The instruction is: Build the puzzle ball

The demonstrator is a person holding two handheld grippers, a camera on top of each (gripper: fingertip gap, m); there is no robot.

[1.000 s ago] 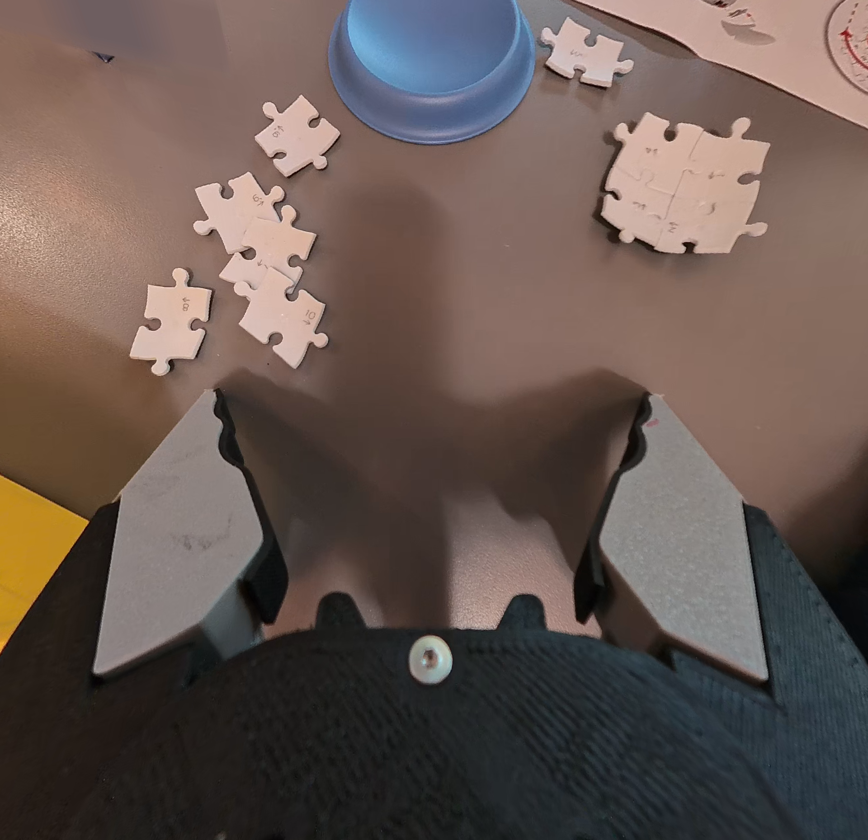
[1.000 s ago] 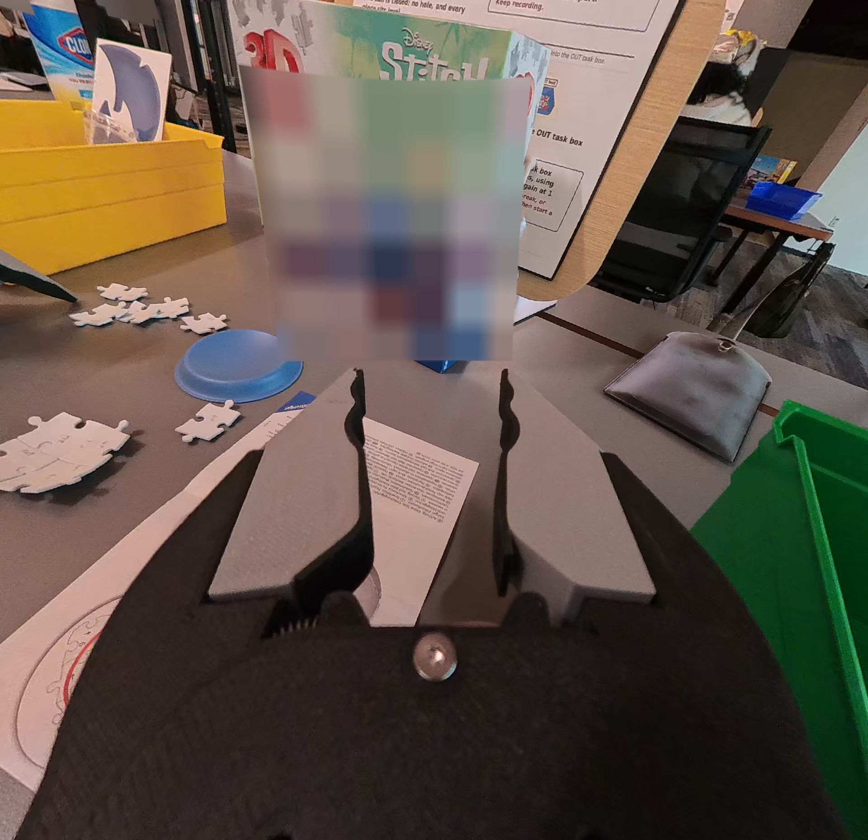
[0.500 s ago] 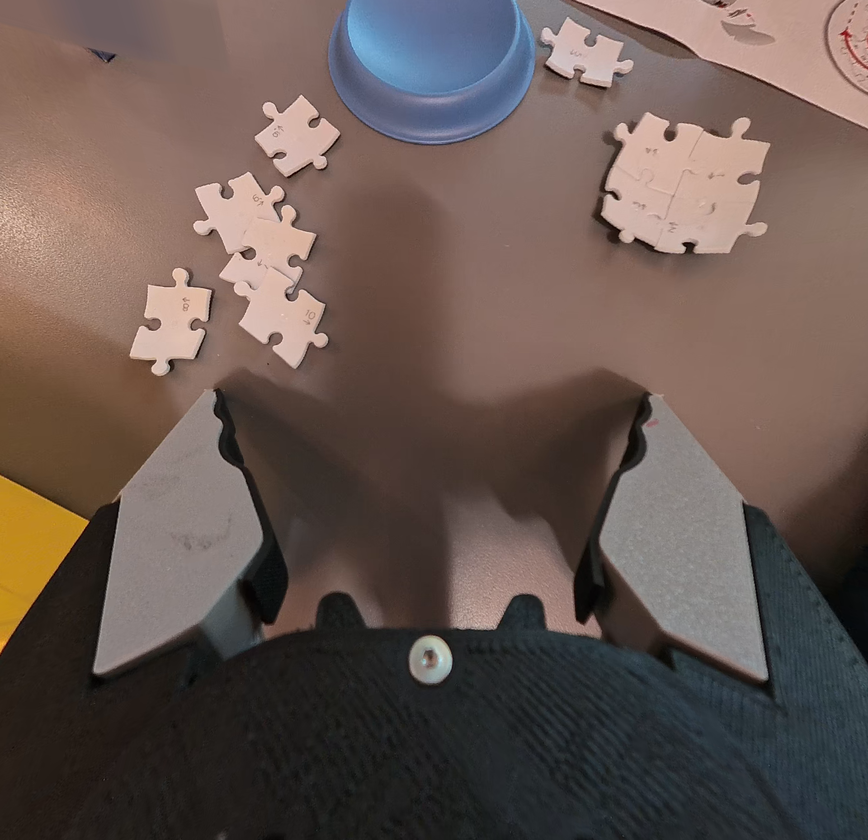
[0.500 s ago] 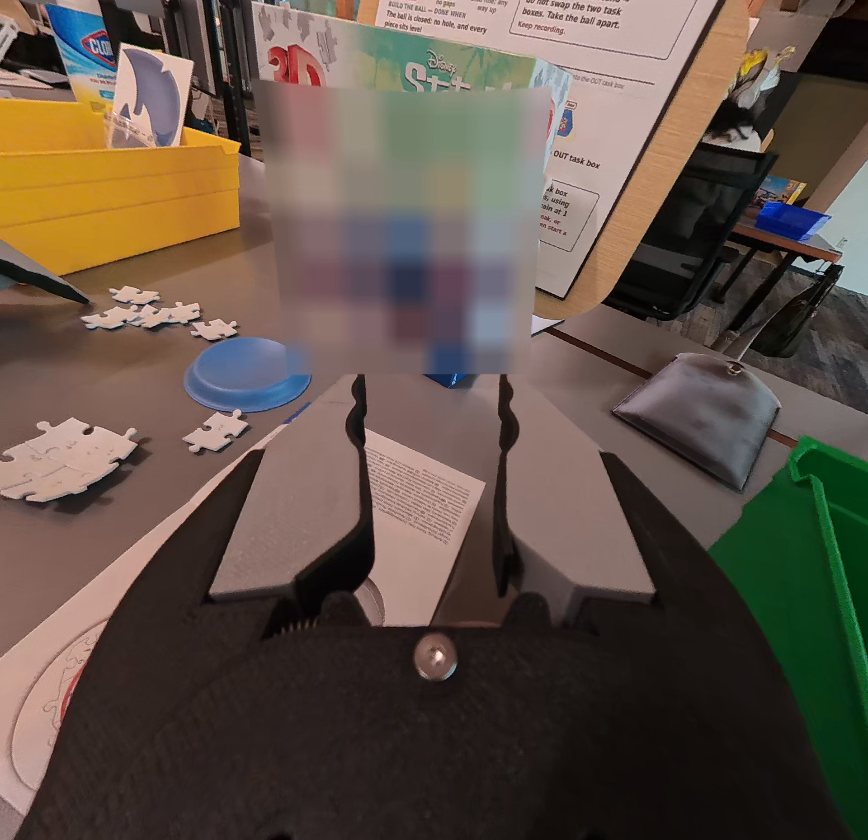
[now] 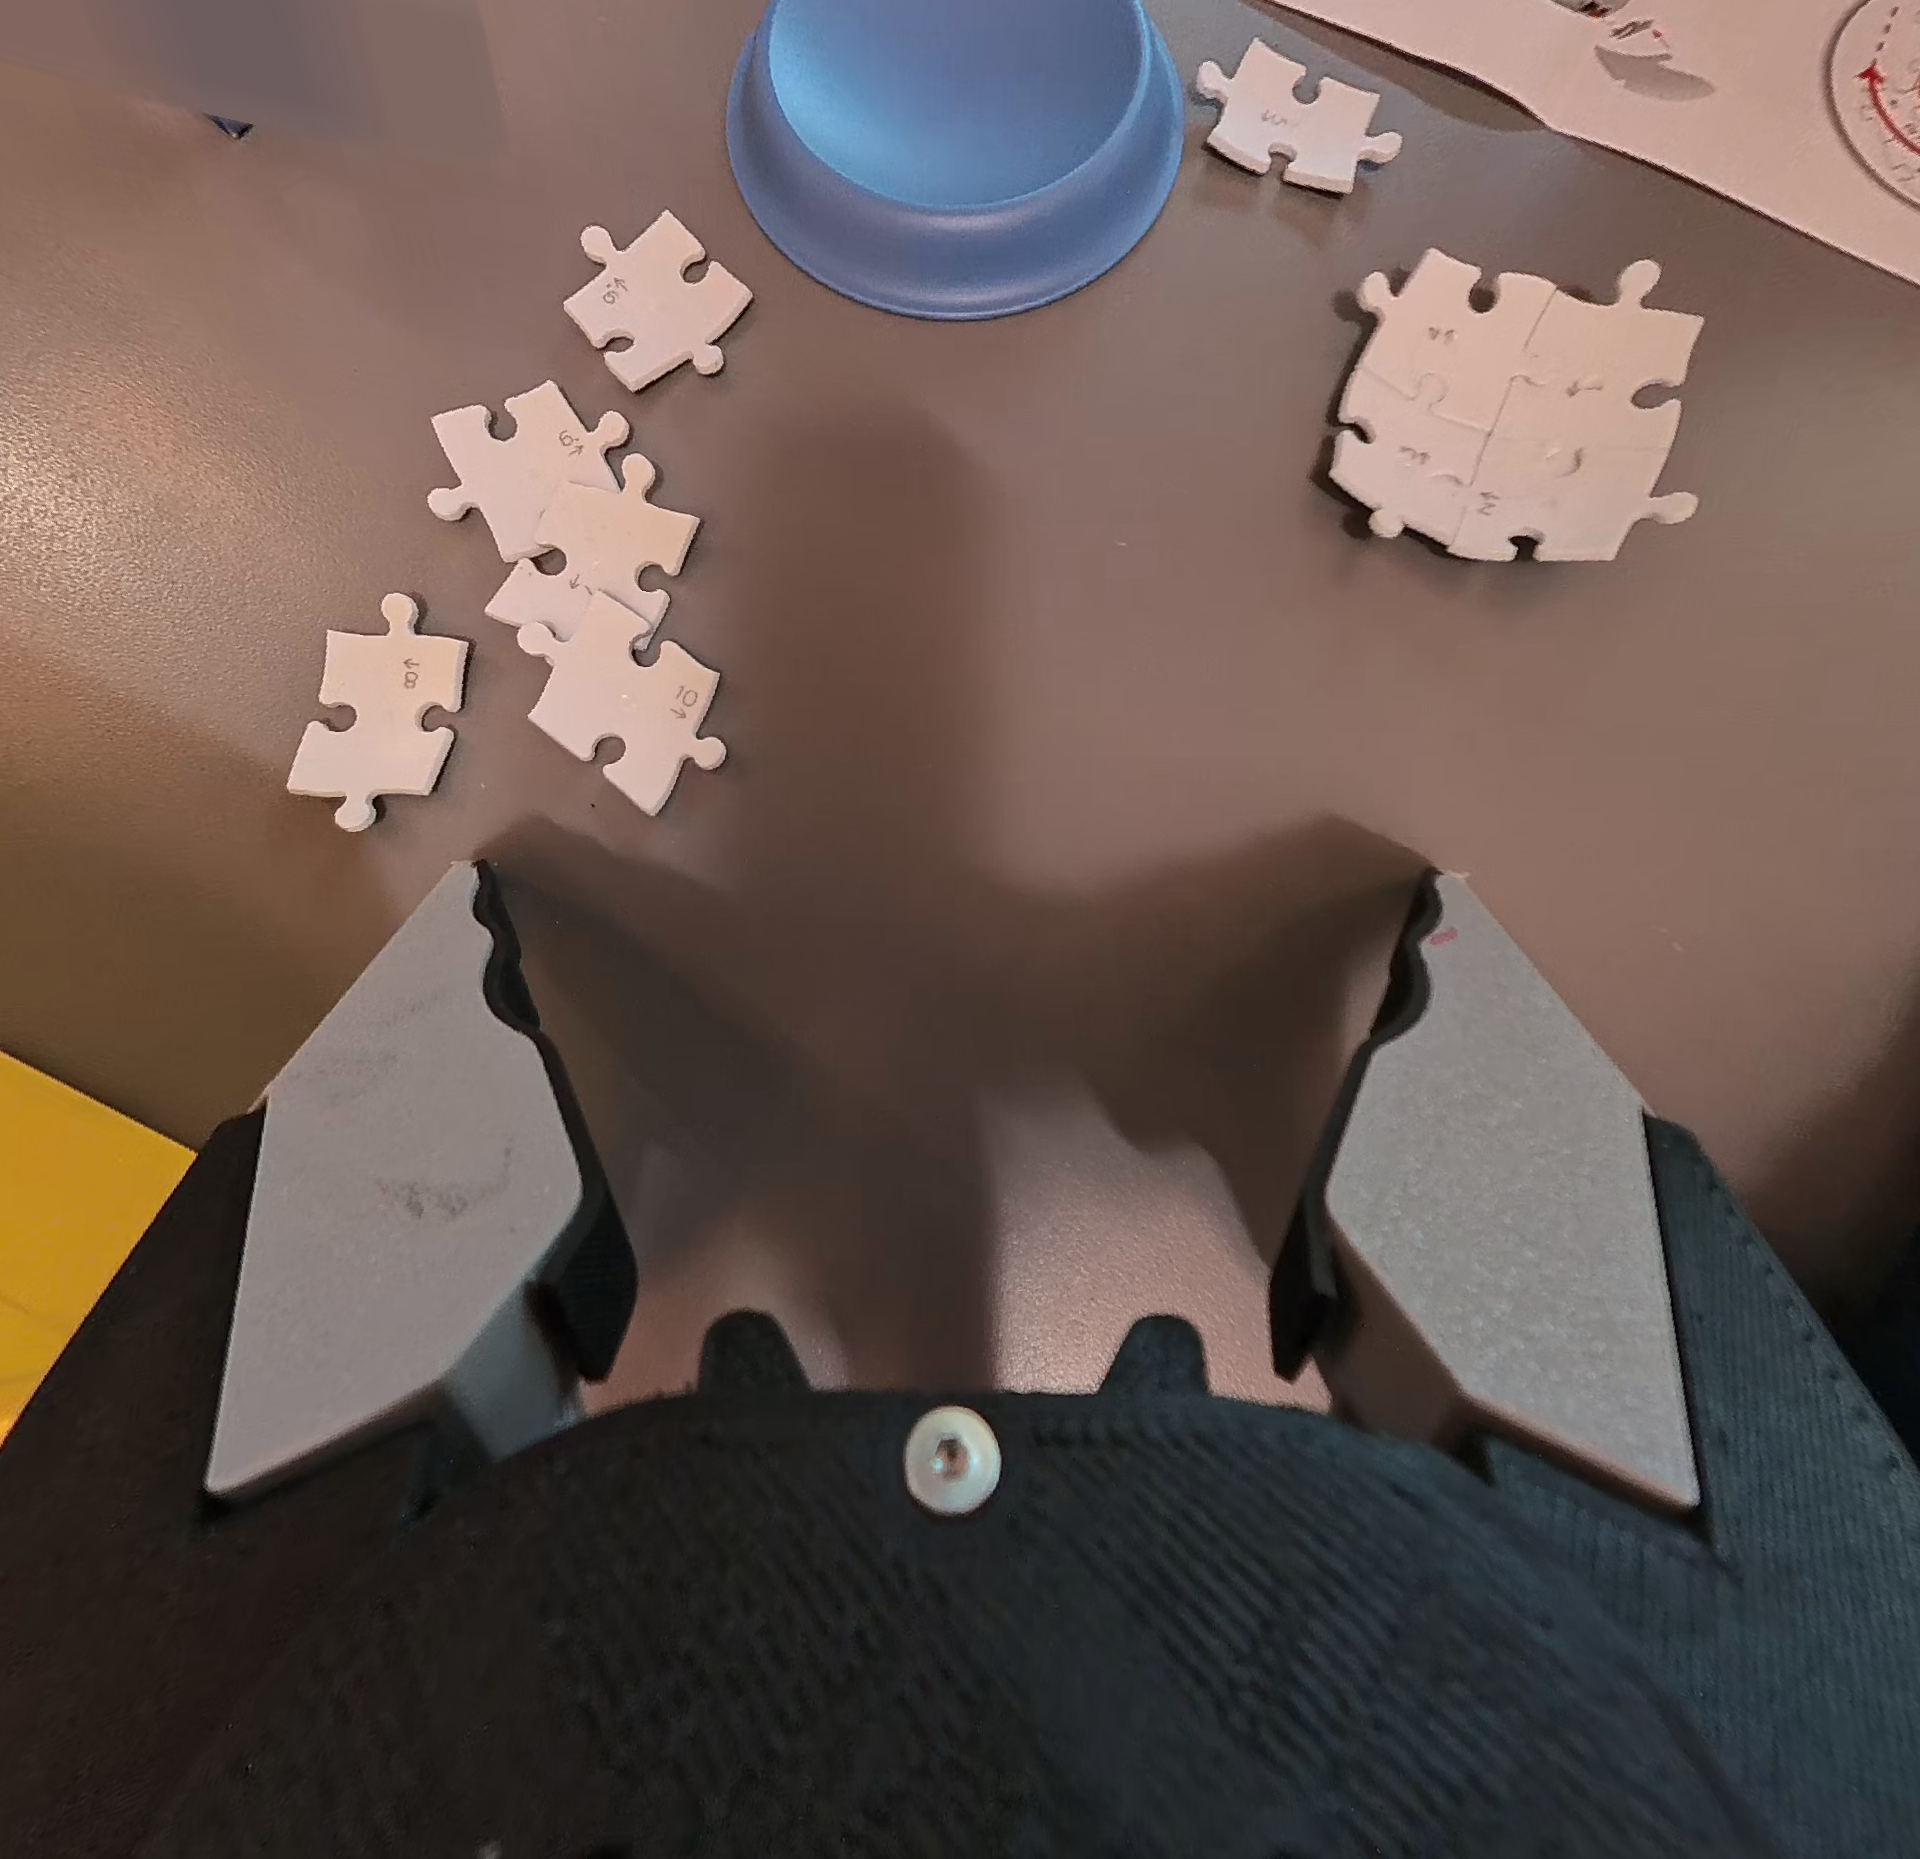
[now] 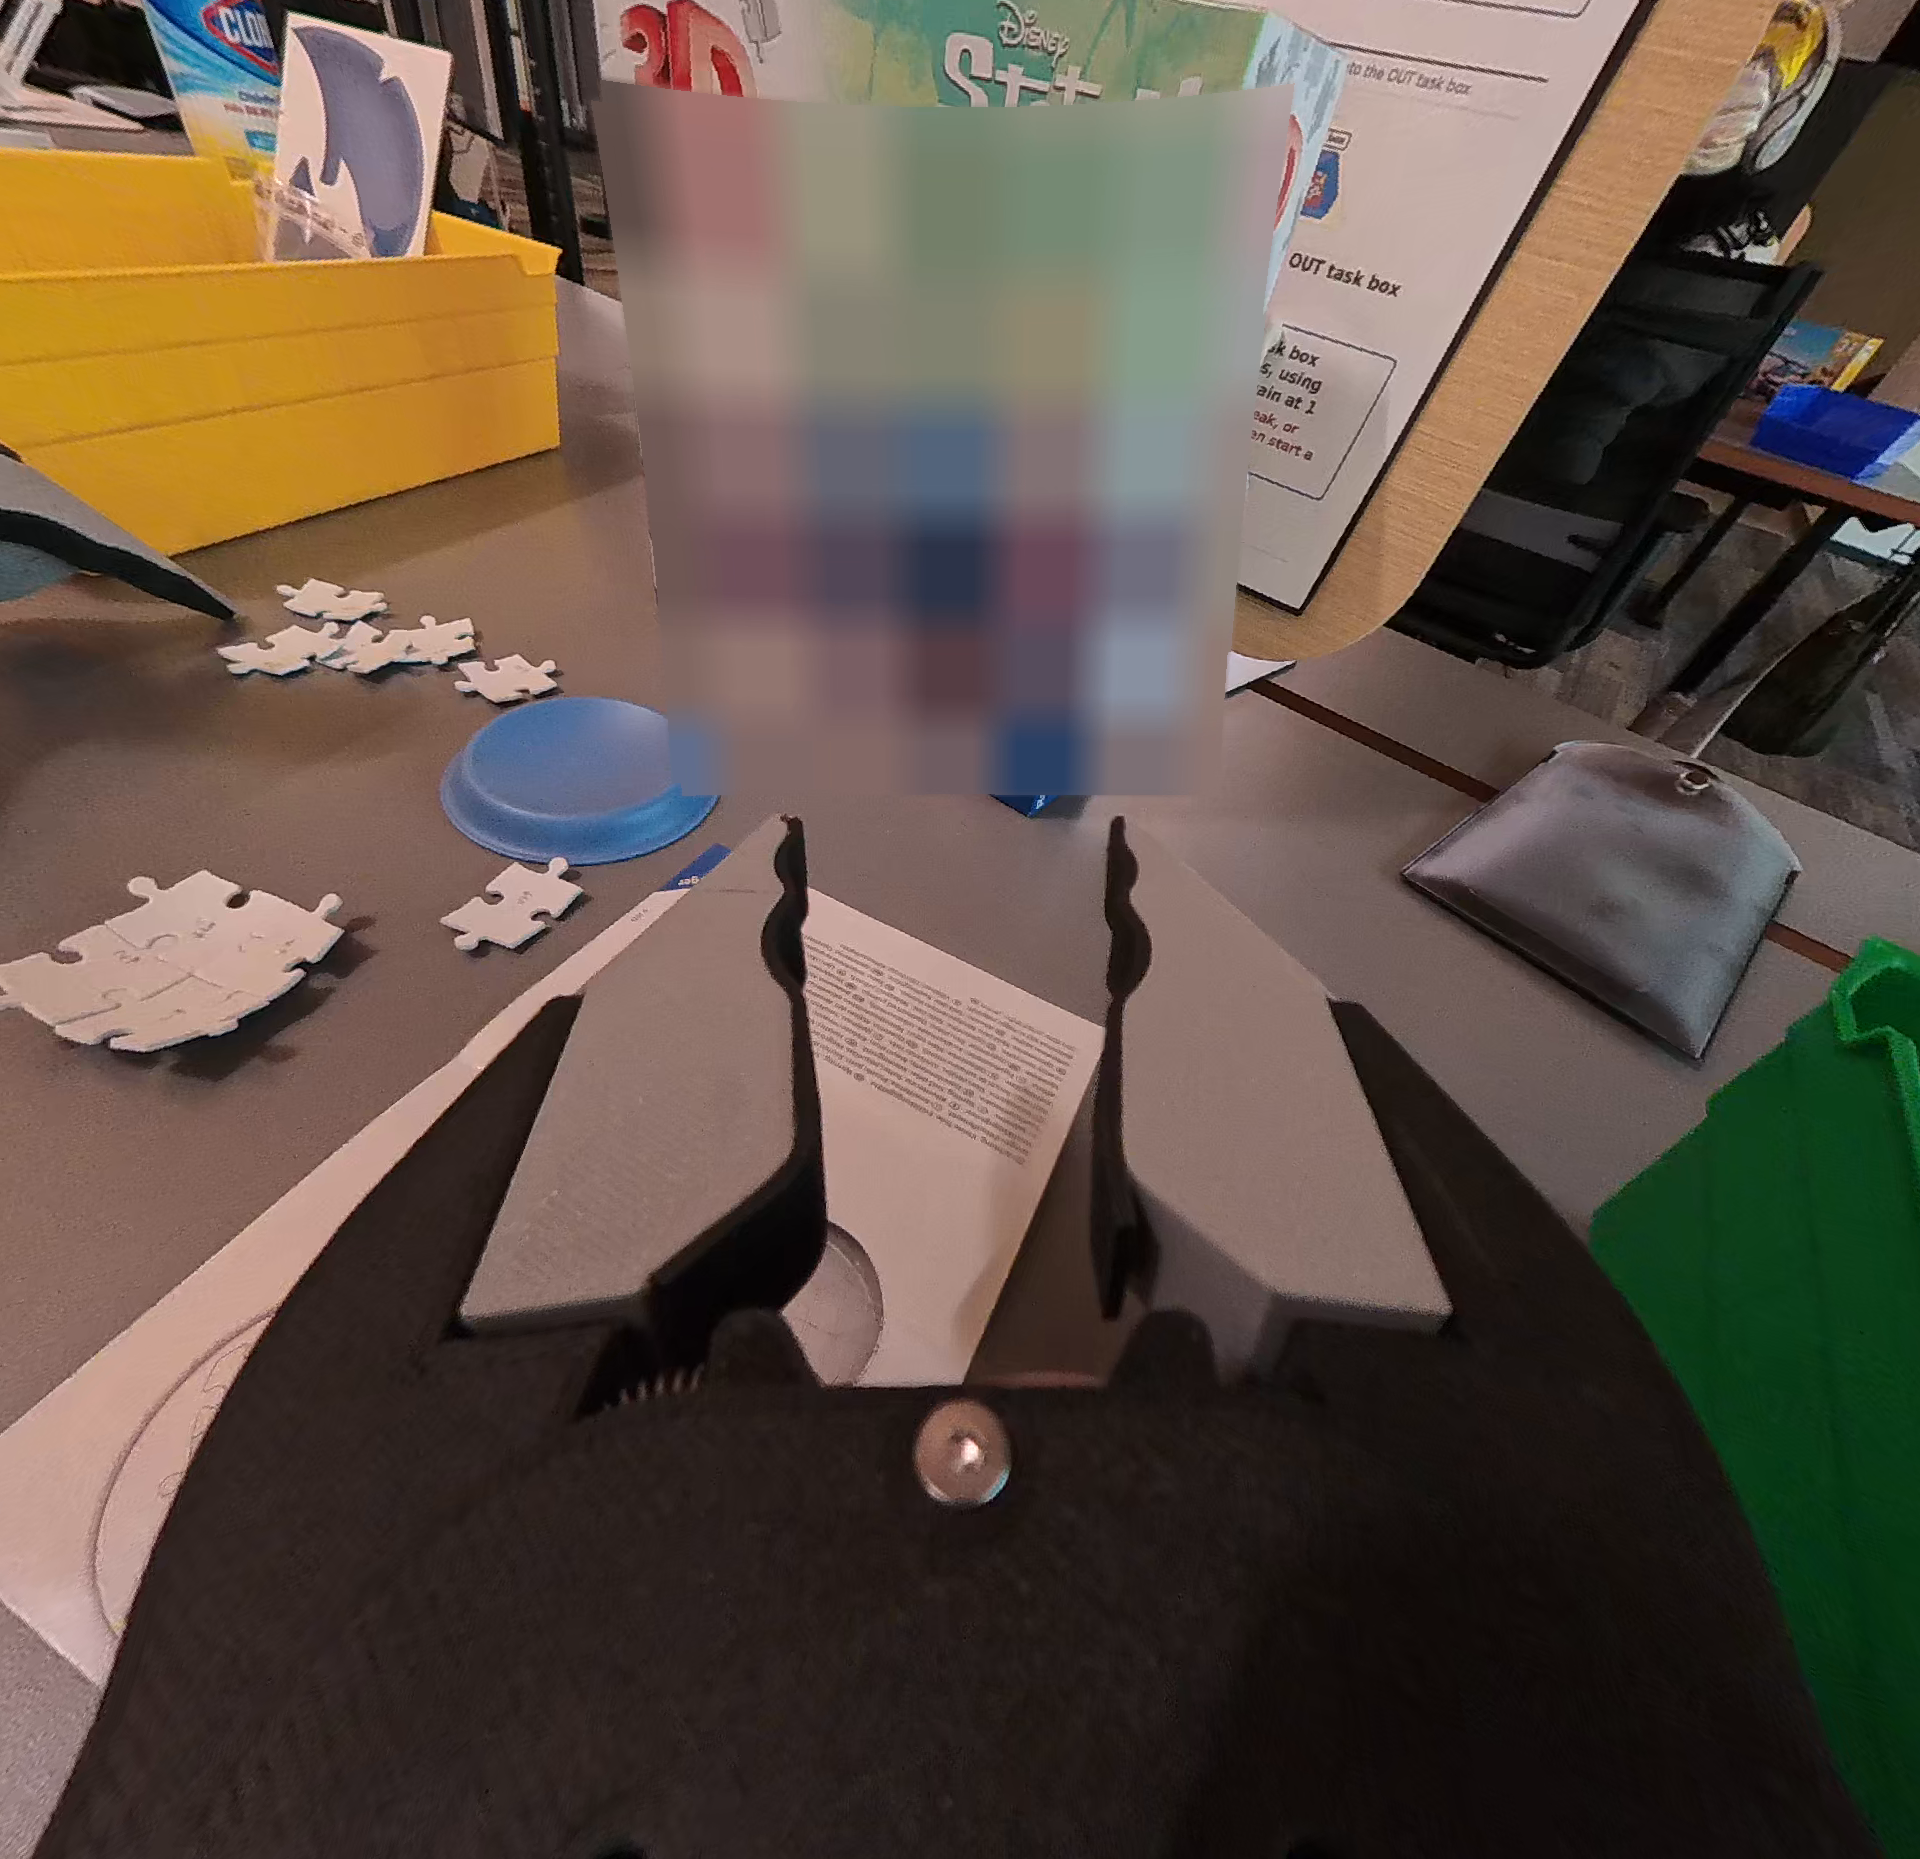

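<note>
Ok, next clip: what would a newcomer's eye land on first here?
Probably the blue stand at the top of the left wrist view, with loose white puzzle pieces scattered to its left and a joined patch of pieces to its right. In the right wrist view, the yellow bin at far left stands out.

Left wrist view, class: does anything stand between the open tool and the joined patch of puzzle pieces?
Nothing visible does. Only bare grey table lies between the left tool and the joined patch. The blue stand and loose pieces sit off that path.
</note>
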